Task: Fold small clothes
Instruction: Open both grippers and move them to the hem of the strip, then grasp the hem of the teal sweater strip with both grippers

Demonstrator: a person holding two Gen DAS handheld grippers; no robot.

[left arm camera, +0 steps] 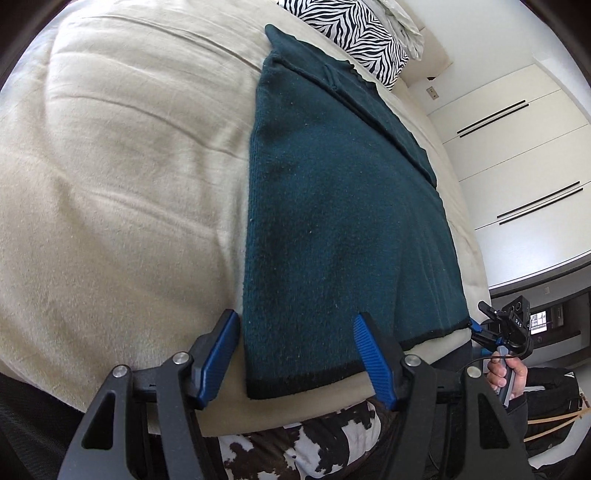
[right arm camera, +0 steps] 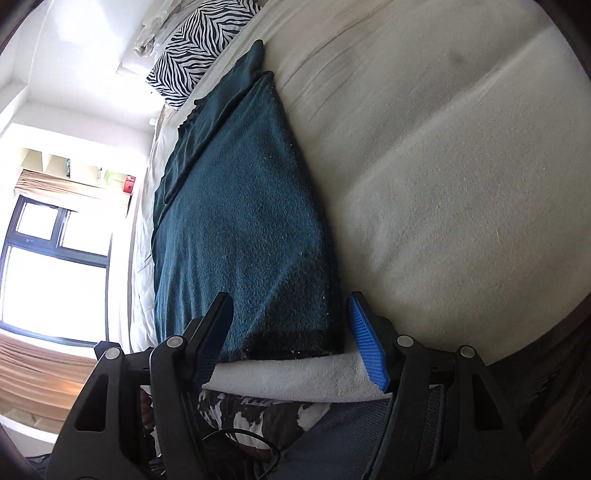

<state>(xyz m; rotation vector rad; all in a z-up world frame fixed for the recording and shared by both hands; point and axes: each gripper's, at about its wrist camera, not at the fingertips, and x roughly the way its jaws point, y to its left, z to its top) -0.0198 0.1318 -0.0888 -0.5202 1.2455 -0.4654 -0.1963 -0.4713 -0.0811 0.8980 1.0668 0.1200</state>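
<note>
A dark teal knit garment (left arm camera: 332,206) lies flat on the cream bed cover (left arm camera: 122,177), folded lengthwise, its black-trimmed hem at the near bed edge. My left gripper (left arm camera: 295,325) is open, its blue pads straddling the hem's left corner, holding nothing. In the right wrist view the same garment (right arm camera: 240,229) runs away from me. My right gripper (right arm camera: 290,314) is open around the hem's right corner, empty. The right gripper also shows in the left wrist view (left arm camera: 502,328), held in a hand at the hem's far corner.
A zebra-print pillow (left arm camera: 354,33) lies beyond the garment at the head of the bed, also in the right wrist view (right arm camera: 195,48). White wardrobe doors (left arm camera: 517,155) stand at the right. A window (right arm camera: 55,266) is at the left. A cow-print cloth (left arm camera: 303,443) hangs below the bed edge.
</note>
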